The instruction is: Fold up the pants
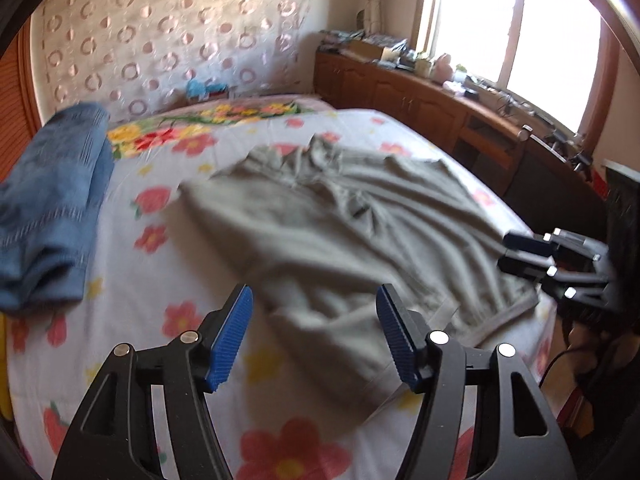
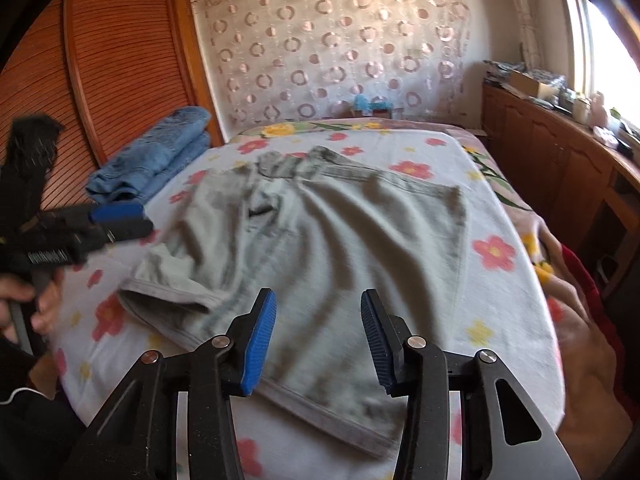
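We judge the fold on the grey shorts [image 1: 340,216] as not yet begun: they lie spread and rumpled across the middle of the floral bed sheet [image 1: 168,280], waistband toward the far end, leg hems toward us, no layer turned over that we can see. Our left tongs [image 1: 314,336] hang over the near left leg hem with pads apart and nothing between them. Our right tongs [image 2: 318,338] hover over the near right hem, likewise spread and empty. Far left on the bed sits a pair of blue jeans [image 2: 152,160], already stacked in a neat fold. What remains, as we read it, is the whole job: grip, bring the legs together, then halve the length.
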### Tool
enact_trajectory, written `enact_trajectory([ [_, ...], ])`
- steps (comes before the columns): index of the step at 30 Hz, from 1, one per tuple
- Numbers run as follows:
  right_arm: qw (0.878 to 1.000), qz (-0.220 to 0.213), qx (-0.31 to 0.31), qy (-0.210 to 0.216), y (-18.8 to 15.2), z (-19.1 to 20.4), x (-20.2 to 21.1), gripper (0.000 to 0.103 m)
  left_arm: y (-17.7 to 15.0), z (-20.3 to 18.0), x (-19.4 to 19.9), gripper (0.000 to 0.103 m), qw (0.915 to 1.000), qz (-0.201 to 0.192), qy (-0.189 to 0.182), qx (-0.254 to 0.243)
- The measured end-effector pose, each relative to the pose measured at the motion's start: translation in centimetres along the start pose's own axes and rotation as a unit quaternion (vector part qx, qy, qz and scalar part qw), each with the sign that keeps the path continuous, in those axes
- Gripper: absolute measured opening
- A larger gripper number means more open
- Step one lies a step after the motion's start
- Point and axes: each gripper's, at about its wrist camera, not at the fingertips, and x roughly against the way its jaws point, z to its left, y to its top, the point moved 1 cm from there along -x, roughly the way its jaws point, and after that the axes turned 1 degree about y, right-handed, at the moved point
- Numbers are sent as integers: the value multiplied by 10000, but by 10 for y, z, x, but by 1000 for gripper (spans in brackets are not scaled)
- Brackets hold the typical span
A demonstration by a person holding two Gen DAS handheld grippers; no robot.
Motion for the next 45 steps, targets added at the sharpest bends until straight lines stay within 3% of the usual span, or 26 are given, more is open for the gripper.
enact_trajectory([
  [8,9988,108,277,391,6,28,-21,31,-28,1,-7,65,9995,285,85,-80],
  [21,9955,572,293,692,13,35,-63,31,-43,6,-6,65,9998,188,58,53],
  [25,9951,666,298,670,15,34,-72,27,-43,4,-6,65,9998,160,83,36],
  [28,9946,740,293,670,16,36,-78,17,-43,4,-5,65,9998,149,87,47],
  [29,9943,757,309,691,17,37,-81,8,-43,4,-5,65,9998,159,77,68],
  [32,9952,625,444,615,20,48,-83,2,-39,7,-1,65,9998,116,15,185],
  [40,9966,-140,810,92,38,53,-36,2,-22,-2,14,65,9999,-123,-63,87],
  [45,9948,-353,946,-120,35,52,-15,2,-9,-11,14,65,9998,-205,-87,-2],
])
